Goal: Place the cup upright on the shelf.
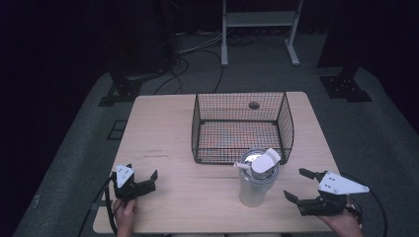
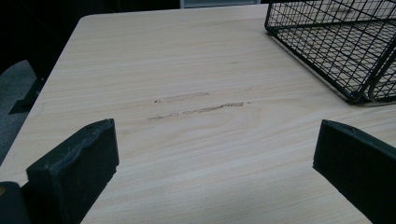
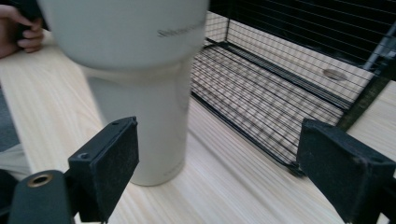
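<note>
1. Tumbler (image 1: 255, 180) stood upright on the bench (image 1: 197, 197), just in front of the wire basket (image 1: 242, 126).
2. Right tongs (image 1: 302, 185) were wide open beside it, probably lining up a grab.
3. Left tongs (image 1: 143, 178) gaped open too, holding nothing, well apart.

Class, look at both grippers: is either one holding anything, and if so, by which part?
Nothing is held. The left gripper and right gripper are open; the tumbler stands free.
</note>
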The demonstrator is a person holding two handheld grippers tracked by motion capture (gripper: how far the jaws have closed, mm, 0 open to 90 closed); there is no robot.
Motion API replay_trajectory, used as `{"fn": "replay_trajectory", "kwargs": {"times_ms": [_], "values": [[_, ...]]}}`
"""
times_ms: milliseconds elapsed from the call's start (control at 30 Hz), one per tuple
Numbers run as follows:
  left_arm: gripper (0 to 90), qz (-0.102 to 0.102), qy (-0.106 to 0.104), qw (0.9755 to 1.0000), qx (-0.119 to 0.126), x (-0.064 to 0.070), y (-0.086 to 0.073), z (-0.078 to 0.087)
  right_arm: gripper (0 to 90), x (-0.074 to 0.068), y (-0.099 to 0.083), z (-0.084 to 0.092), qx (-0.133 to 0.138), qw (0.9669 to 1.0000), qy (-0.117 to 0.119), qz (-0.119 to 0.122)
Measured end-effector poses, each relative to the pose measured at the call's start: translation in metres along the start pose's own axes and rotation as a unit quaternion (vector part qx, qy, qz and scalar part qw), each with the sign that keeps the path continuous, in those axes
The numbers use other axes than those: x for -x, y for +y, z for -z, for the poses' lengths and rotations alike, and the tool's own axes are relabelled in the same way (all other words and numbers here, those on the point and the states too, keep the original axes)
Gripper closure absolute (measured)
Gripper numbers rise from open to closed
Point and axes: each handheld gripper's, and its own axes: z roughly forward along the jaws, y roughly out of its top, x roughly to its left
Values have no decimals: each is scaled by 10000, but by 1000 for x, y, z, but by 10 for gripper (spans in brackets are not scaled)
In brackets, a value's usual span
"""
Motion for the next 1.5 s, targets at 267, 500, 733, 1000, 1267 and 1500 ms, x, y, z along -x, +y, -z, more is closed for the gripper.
{"fn": "replay_trajectory", "kwargs": {"times_ms": [267, 500, 733, 1000, 1267, 1500], "values": [[0, -2, 4, 10000, -2, 0, 0, 0, 125, -8, 3, -6, 56, 9993, 366, 42], [0, -2, -1, 10000, 0, 0, 0, 0, 124, -14, 5, -13, 62, 9980, 633, 22], [0, -2, 3, 10000, -3, 0, 0, 0, 117, -19, 6, -25, 54, 9963, 853, 2], [0, -7, 2, 10000, 0, 0, 0, 0, 117, -24, 8, -38, -13, 9949, 1003, 52], [0, -11, 1, 10000, 0, 0, 0, 0, 111, -24, 8, -48, -17, 9935, 1136, 42], [0, -18, 3, 10000, 0, 0, 0, 0, 109, -23, 8, -59, 16, 9923, 1238, -49]]}}
